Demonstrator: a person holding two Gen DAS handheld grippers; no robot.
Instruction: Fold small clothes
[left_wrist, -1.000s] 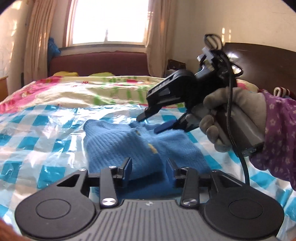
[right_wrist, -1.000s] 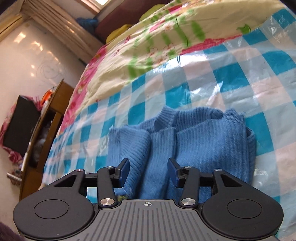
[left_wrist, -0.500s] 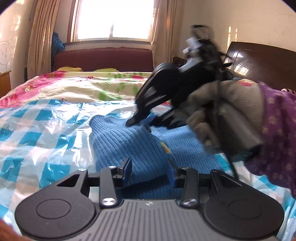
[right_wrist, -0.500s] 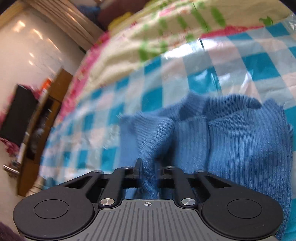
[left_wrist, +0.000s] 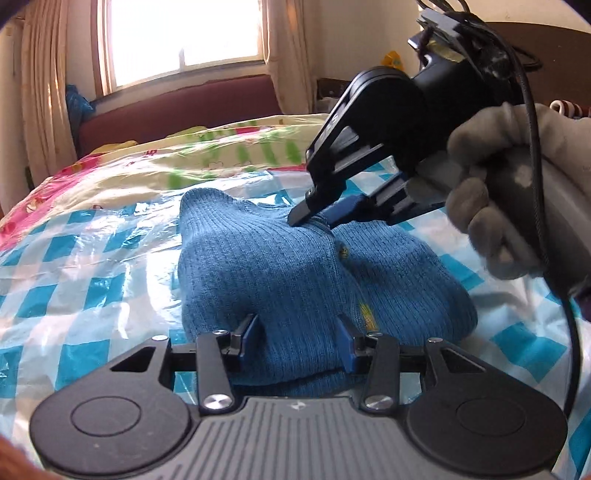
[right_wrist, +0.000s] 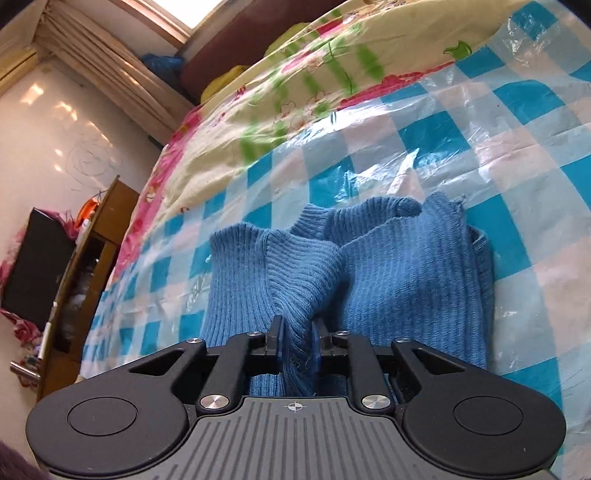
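The right gripper has its jaws opening, narrowly apart, with a raised ridge of the blue knitted sweater between them; the pads touch the knit on both sides. From the left wrist view the same gripper, held in a grey-gloved hand, pinches the sweater at its far edge. The left gripper has its jaws opening, standing moderately apart around the near bulge of the sweater. The garment lies bunched on the blue-checked plastic sheet covering the bed, a floral quilt beyond.
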